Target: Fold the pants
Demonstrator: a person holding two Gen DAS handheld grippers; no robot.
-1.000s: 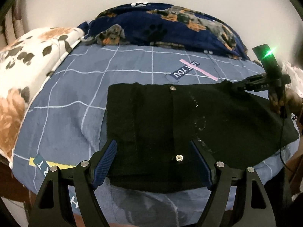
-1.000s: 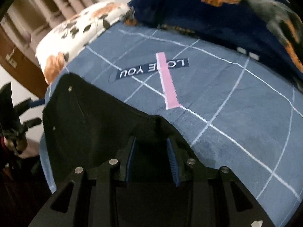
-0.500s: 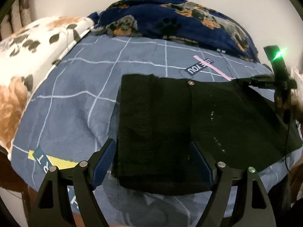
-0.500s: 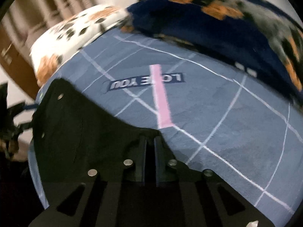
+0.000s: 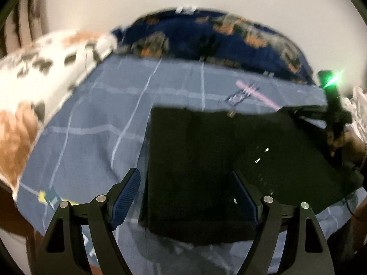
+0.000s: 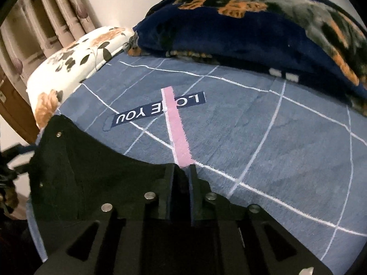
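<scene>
The left gripper (image 5: pixel 185 197) is spread wide, its blue pads either side of the near edge of the black pants (image 5: pixel 218 160); whether they touch the cloth cannot be told. The right gripper (image 6: pixel 180 178) is pinched together on the pants' (image 6: pixel 91 178) far corner. The pants lie flat on the blue sheet (image 6: pixel 252 137). Beyond are a floral pillow (image 6: pixel 75 61) and a navy blanket (image 6: pixel 252 23).

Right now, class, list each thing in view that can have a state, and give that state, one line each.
Black pants: folded, lying flat on the bed, one edge pinched.
Left claw: open, over the pants' near edge, holding nothing.
Right claw: shut on the pants' edge.
Navy dog-print blanket: heaped at the bed's far end.
</scene>
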